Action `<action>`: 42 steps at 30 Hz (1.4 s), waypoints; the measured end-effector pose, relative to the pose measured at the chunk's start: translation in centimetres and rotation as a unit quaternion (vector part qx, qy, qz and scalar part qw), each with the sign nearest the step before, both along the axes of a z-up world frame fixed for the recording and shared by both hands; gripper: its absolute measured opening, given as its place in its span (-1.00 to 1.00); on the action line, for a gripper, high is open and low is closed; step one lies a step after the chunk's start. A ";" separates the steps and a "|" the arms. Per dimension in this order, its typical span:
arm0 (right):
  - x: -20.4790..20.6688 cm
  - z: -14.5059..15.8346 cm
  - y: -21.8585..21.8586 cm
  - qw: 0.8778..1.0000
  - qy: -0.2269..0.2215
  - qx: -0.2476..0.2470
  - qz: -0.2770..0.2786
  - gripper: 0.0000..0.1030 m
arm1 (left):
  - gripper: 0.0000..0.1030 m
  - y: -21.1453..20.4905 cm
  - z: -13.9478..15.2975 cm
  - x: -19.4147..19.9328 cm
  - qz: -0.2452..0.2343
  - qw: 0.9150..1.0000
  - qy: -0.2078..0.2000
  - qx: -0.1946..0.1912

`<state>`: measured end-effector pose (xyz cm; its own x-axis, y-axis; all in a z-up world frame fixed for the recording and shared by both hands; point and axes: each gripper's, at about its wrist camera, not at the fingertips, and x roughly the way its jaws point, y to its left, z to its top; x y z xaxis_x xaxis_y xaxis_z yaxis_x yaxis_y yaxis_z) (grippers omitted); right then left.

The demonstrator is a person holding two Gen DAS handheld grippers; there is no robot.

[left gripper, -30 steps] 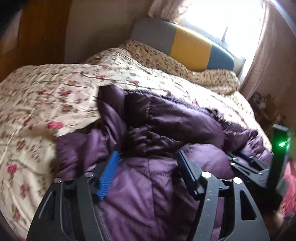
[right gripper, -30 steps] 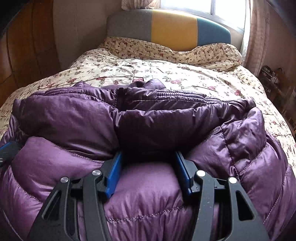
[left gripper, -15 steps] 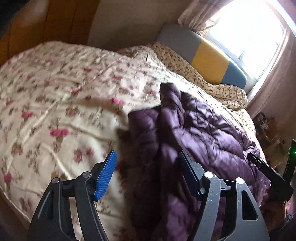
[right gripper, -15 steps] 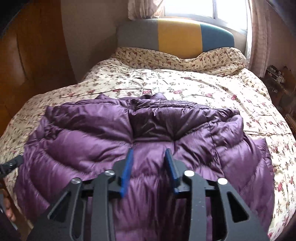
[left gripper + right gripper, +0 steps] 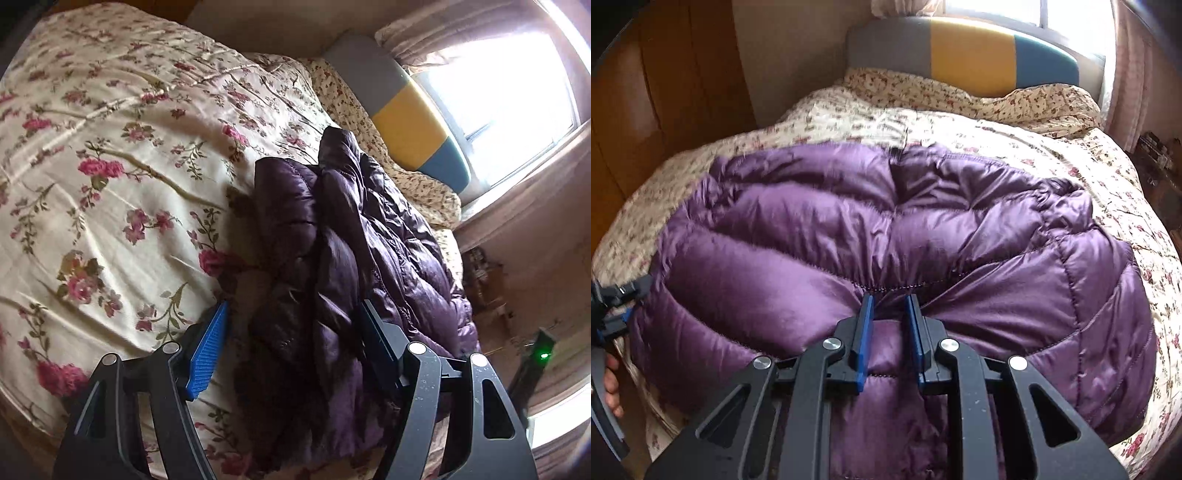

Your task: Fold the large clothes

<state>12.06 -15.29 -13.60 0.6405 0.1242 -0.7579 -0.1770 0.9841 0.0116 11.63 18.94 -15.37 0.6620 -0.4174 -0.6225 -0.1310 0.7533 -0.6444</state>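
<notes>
My right gripper [image 5: 889,306] jaws are closing on the soft, slippery purple puffer jacket's [image 5: 849,229] near hem; my left gripper [image 5: 291,332] gapes, empty, beside its edge.

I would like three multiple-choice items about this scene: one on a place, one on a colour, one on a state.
1. Where does the down jacket lie?
A. on the floral bedspread
B. on the floor
C. on a chair

2. What colour is the middle panel of the headboard?
A. red
B. yellow
C. white

3. How does the left gripper stand?
A. shut on the bedspread
B. jaws apart, astride the jacket's edge
C. holding a pillow

Answers:
1 A: flowered fabric shows around the jacket on all visible sides.
2 B: a yellow block sits between a grey and a blue one.
3 B: its blue pad stands clear of the fabric, while the right gripper is closing on a pinched fold.
</notes>
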 end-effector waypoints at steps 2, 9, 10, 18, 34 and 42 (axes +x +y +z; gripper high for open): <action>0.2 -0.8 0.6 1.000 0.006 -0.019 0.000 -0.65 | 0.34 0.1 0.0 0.1 -0.008 1.000 -0.002 -0.012; 0.4 -2.5 1.0 0.999 0.005 -0.040 -0.002 -0.65 | 0.19 -1.9 -0.8 0.4 -0.066 0.993 -0.012 -0.096; 0.3 -2.6 0.9 0.999 0.004 -0.040 -0.001 -0.65 | 0.16 -2.2 -0.9 0.4 -0.071 0.992 -0.013 -0.100; 0.4 -2.8 0.5 0.999 -0.002 -0.032 -0.003 -0.65 | -0.36 -3.0 0.7 -0.3 -0.093 0.987 -0.045 -0.122; -0.3 -2.3 -0.4 1.000 -0.006 -0.023 0.006 -0.67 | -0.37 -11.4 8.9 2.8 -0.186 0.969 -0.130 -0.096; -0.9 0.7 -3.6 1.000 0.000 -0.001 -0.001 -0.42 | -0.37 -17.3 11.1 5.2 -0.229 0.960 -0.140 -0.074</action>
